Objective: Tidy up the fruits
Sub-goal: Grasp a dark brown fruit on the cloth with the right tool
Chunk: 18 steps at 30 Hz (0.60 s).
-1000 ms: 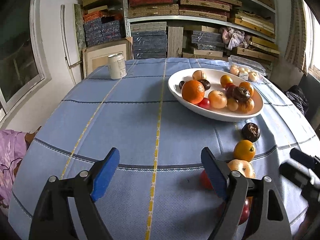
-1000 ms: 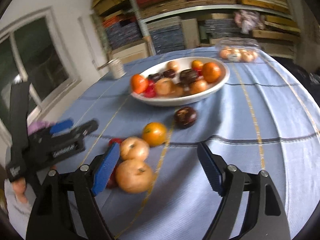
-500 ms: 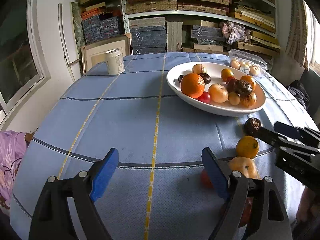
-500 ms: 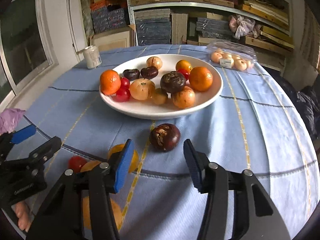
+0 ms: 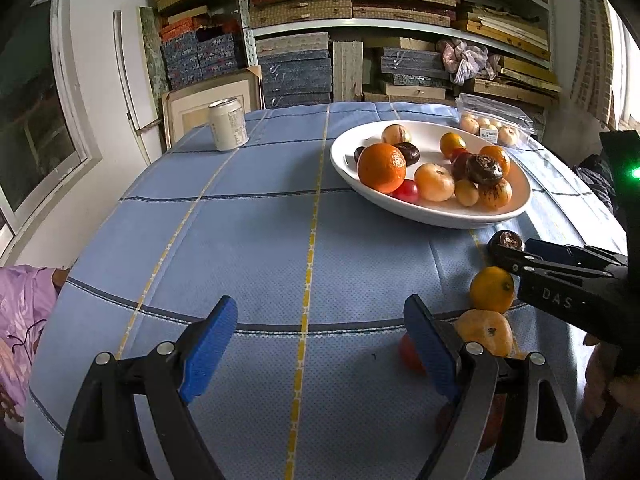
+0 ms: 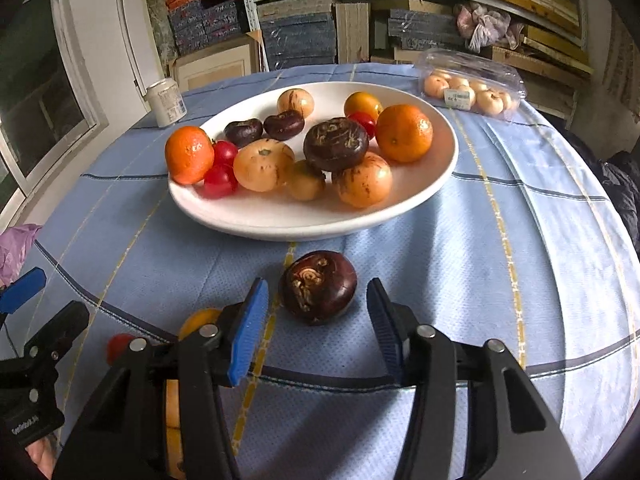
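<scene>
A white bowl (image 6: 440, 184) holds several oranges, dark purple fruits, pale fruits and red tomatoes. In front of it a dark purple fruit (image 6: 318, 288) lies on the blue cloth. My right gripper (image 6: 317, 285) straddles this fruit, with a small gap showing at each blue pad, so it is open. An orange (image 5: 491, 289), a pale orange fruit (image 5: 486, 330) and a red tomato (image 5: 408, 354) lie loose nearby. My left gripper (image 5: 320, 308) is open over bare cloth, left of those loose fruits. The bowl (image 5: 440, 220) is far right of it.
A drink can (image 5: 228, 124) stands at the far left of the table. A clear plastic box of pale fruits (image 6: 472, 88) sits behind the bowl on the right. Stacked shelves (image 5: 400, 20) rise behind the table. A purple cloth (image 5: 24, 312) hangs by the left edge.
My right gripper swung over from the loose fruit pile to the dark purple fruit and its jaws narrowed around it. The left gripper stayed in place and open.
</scene>
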Motion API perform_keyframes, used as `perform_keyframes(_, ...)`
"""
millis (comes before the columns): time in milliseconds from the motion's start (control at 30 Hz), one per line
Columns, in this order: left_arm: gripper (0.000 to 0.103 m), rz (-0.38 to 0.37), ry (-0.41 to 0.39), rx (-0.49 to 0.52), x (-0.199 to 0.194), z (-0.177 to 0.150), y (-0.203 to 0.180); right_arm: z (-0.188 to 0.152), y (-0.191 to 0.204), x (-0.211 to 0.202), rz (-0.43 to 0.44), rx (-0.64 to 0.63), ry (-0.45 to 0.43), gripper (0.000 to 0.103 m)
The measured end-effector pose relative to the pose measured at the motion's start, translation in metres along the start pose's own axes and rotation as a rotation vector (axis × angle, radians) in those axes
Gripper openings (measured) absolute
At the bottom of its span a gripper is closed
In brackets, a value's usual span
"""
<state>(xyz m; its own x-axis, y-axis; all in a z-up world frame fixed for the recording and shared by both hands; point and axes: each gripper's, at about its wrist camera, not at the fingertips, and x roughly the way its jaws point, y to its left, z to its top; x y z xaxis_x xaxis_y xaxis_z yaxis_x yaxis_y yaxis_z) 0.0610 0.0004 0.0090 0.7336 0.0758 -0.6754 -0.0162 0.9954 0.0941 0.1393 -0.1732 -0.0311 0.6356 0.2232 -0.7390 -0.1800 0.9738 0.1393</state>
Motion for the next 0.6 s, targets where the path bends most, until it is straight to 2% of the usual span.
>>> perform_keyframes(33,0.086,0.001,0.001,0.0,0.0,0.0,0.0,0.0,0.0,0.0,0.001,0.0,0.002,0.05)
perform_keyframes(67,0.086,0.0,0.001,0.0,-0.001,0.0,-0.001,0.0,0.001,0.001,0.001,-0.004,0.008,0.043)
perform_keyframes(100,0.086,-0.001,0.002,0.0,0.0,0.0,0.0,-0.001,0.001,0.002,-0.002,-0.009,0.015,0.041)
perform_keyframes(433,0.086,-0.022,0.003,0.004,0.0,-0.001,-0.003,-0.003,-0.004,-0.013,0.008,0.004,-0.021,0.04)
perform_keyframes(600,0.086,-0.095,-0.031,0.016,-0.007,0.007,-0.013,-0.004,-0.029,-0.04,0.038,0.094,-0.08,0.04)
